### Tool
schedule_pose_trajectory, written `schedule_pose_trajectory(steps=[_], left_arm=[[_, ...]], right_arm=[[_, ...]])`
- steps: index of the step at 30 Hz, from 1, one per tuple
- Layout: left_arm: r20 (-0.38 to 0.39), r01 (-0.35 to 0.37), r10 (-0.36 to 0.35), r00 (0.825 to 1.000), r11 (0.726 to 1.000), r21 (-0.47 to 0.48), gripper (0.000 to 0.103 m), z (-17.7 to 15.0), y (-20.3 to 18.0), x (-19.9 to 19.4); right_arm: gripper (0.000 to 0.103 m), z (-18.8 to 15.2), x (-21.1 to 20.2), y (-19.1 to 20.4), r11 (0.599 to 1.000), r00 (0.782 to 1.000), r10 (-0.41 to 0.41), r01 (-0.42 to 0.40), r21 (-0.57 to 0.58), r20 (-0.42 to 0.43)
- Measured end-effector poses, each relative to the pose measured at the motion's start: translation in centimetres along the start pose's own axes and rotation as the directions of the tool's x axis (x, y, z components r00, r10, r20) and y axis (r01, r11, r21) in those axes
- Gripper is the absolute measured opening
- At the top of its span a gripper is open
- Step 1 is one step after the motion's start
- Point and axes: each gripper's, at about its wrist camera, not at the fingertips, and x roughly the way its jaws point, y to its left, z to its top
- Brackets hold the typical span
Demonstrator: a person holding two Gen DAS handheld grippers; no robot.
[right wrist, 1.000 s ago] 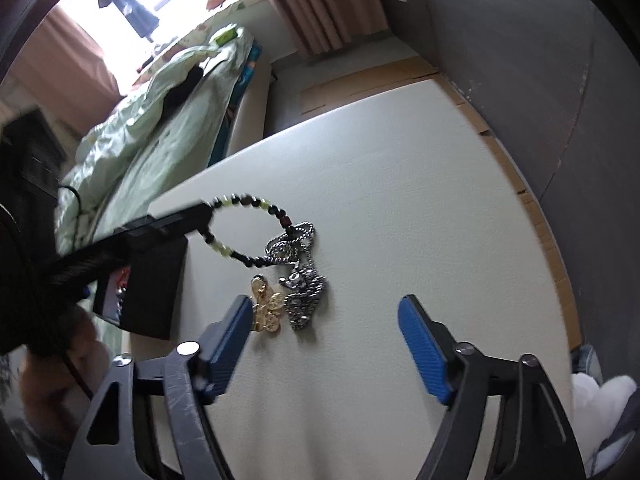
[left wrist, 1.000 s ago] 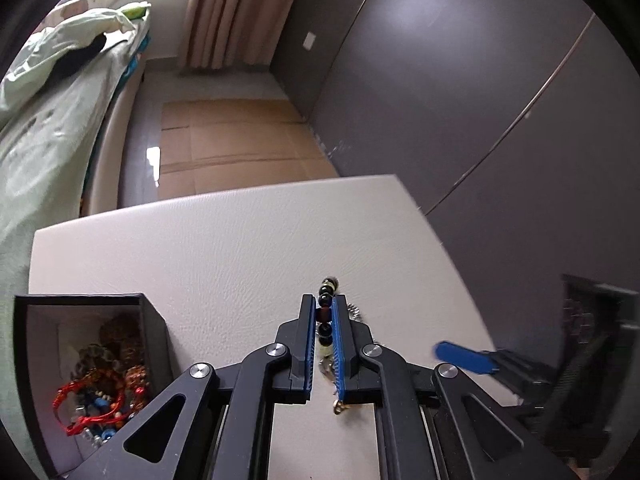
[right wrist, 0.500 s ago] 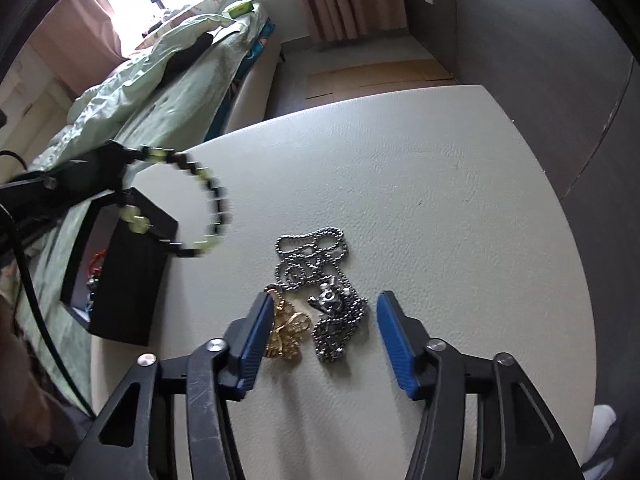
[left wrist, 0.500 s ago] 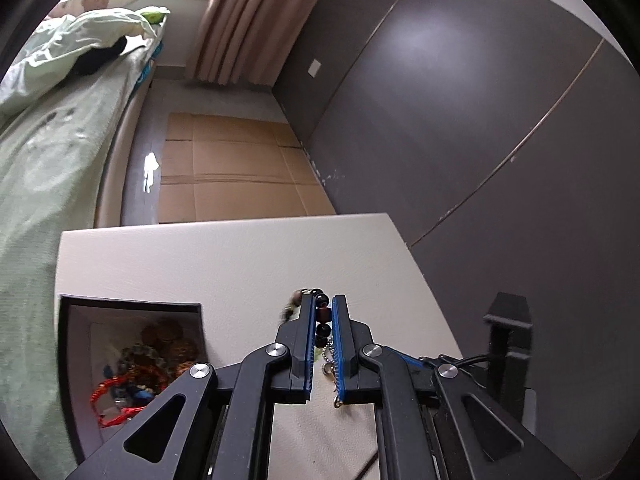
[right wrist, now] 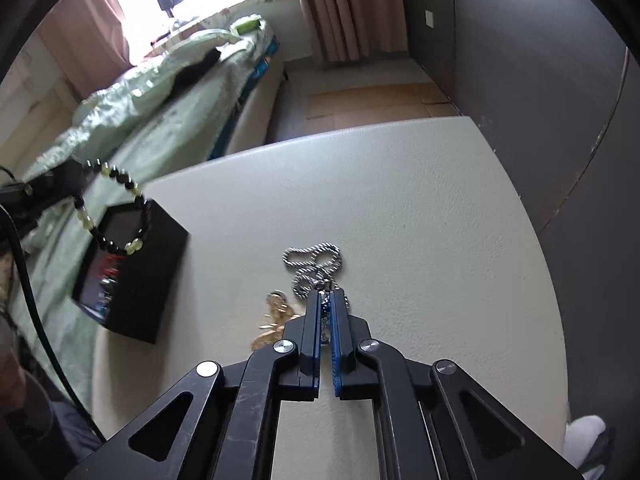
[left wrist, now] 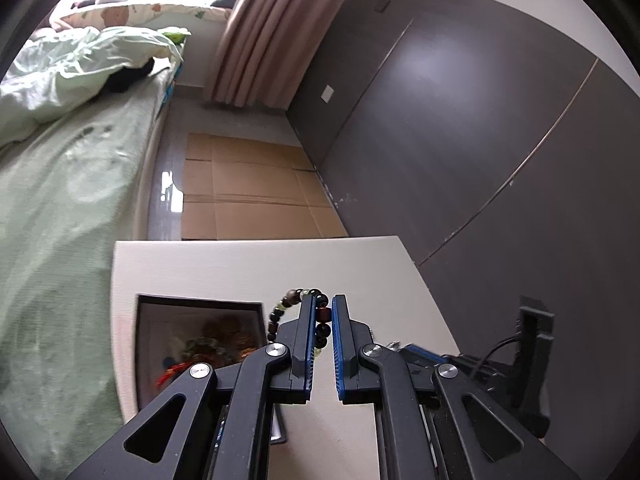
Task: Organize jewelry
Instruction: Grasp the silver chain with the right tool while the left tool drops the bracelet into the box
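My left gripper (left wrist: pixel 322 300) is shut on a bracelet (left wrist: pixel 320 322) of dark and pale green beads, held in the air by the open black jewelry box (left wrist: pixel 200 336). The right wrist view shows the same bracelet (right wrist: pixel 116 208) hanging over that box (right wrist: pixel 132 272), which holds several pieces. My right gripper (right wrist: pixel 327 294) is shut on the silver chain necklace (right wrist: pixel 314 260) lying on the white table (right wrist: pixel 420 208). A gold pendant (right wrist: pixel 274 316) lies just left of its fingers.
A bed with green bedding (left wrist: pixel 60 184) runs along the table's left side. A dark wall (left wrist: pixel 480 120) stands to the right. Cardboard (left wrist: pixel 248 196) covers the floor beyond the table's far edge. The right gripper's body (left wrist: pixel 480 364) shows at the left view's lower right.
My left gripper carried the bracelet up and left, over the box. My right gripper moved forward and closed on the silver chain.
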Motion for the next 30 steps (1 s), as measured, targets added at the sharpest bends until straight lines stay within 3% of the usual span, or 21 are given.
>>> schedule_pose_trajectory(steps=[10,21,22,25,30], left_arm=[[0.007,-0.026,0.026,1.000,0.999,-0.027,0.008,0.0,2.7,-1.9],[-0.073,-0.045,0.040,0.997,0.996,-0.077,0.011,-0.2,4.9,-1.0],[-0.081,-0.047,0.040,0.996,0.995,-0.086,0.018,-0.2,5.1,-0.9],[-0.063,-0.058,0.052,0.997,0.993,-0.101,0.058,-0.1,5.6,-1.3],[-0.008,-0.046,0.045,0.999,0.992,-0.122,0.061,0.2,6.2,-2.8]], right_arm=[[0.004,1.4,-5.2,1.7,0.998,0.987,0.059,-0.060,0.000,0.148],[0.004,5.4,-12.3,5.2,0.995,0.954,0.078,-0.059,-0.076,0.289],[0.004,5.9,-13.0,5.6,0.995,0.951,0.081,-0.057,-0.086,0.299],[0.004,7.3,-15.1,7.1,0.992,0.939,0.089,-0.052,-0.118,0.332],[0.004,9.6,-19.0,10.1,0.982,0.915,0.107,-0.037,-0.183,0.389]])
